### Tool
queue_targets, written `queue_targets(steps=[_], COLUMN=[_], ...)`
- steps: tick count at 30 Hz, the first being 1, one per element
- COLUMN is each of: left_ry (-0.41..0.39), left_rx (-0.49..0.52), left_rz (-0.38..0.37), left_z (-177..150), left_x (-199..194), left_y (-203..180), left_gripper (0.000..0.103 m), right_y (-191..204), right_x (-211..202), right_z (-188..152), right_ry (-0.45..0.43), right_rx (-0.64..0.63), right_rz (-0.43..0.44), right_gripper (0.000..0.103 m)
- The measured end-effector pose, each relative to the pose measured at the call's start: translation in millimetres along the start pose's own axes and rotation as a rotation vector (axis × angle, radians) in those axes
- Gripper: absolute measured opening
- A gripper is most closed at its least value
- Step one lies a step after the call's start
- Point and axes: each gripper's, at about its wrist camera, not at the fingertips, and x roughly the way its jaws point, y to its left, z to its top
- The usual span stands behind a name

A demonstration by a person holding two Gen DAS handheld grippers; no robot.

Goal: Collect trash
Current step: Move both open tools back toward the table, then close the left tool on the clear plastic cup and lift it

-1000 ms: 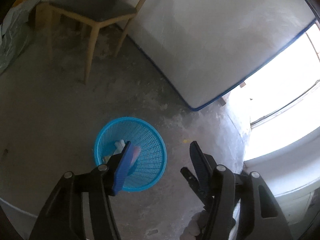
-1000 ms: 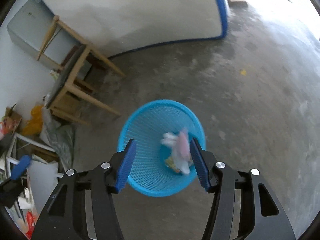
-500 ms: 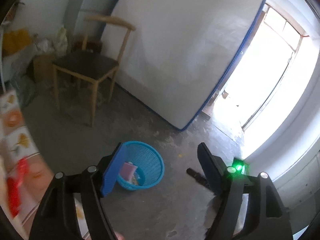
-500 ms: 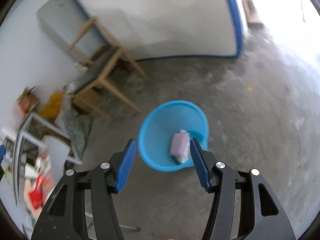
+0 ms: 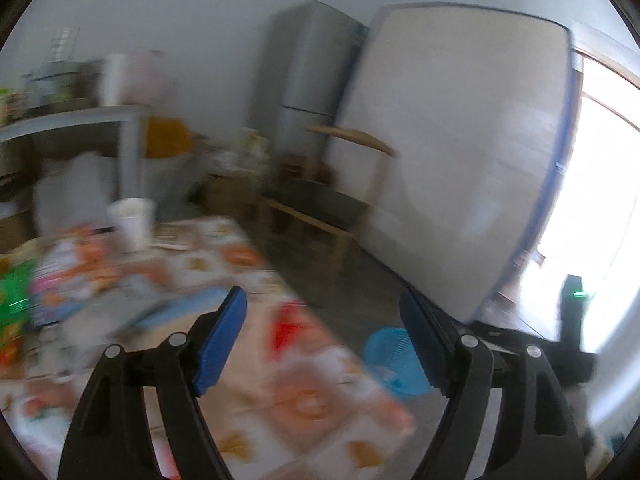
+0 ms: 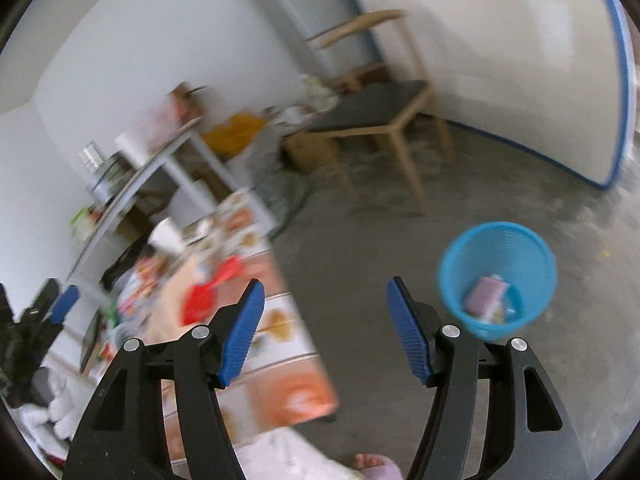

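The blue mesh basket [image 6: 498, 276] stands on the concrete floor, with a pink packet [image 6: 486, 298] and other scraps inside it. In the blurred left wrist view the basket [image 5: 394, 360] shows low behind the right finger. My left gripper [image 5: 320, 296] hangs above the patterned table [image 5: 312, 400], jaws opening, nothing between them. My right gripper [image 6: 326, 284] is over the table's corner [image 6: 296, 396], left of the basket, jaws opening and empty. On the table lie a white paper cup [image 5: 132, 224], a red wrapper [image 5: 288, 328] and a green packet [image 5: 14, 300].
A wooden chair [image 6: 384, 120] stands before a white mattress [image 6: 500, 60] leaning on the wall, with a grey fridge [image 5: 308, 80] beside it. A cluttered grey shelf [image 6: 132, 172] sits behind the table. A person's foot [image 6: 372, 460] shows at the bottom edge.
Both views rose and swung left, from above the basket to the table. The pink packet dropped from the right jaws into the basket, and both pairs of jaws stand wider.
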Motion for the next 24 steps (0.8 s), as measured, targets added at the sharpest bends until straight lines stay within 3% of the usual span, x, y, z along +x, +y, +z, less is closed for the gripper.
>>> queue_targets(steps=[5, 9, 15, 20, 24], left_ry=[0.001, 0.035, 0.06, 0.096, 0.132], left_rx=[-0.137, -0.207, -0.199, -0.153, -0.091], left_rz=[0.205, 0.271, 0.323, 0.336, 0.387], left_z=[-24, -39, -51, -51, -47], left_x=[-29, -36, -42, -25, -7], left_y=[86, 128, 144, 142, 139], left_gripper=[0.076, 0.076, 0.076, 0.076, 0.073], right_y=[59, 100, 149, 169, 179], right_x=[22, 44, 88, 117, 134], right_z=[-10, -19, -20, -17, -17], right_ry=[0.063, 0.118, 0.181, 0.206, 0.232], right_rx=[-0.099, -0.161, -0.211, -0.221, -0.24], right_rz=[0.106, 0.16, 0.185, 0.138, 0.118], right_gripper=[0.065, 0.065, 0.065, 0.065, 0.065])
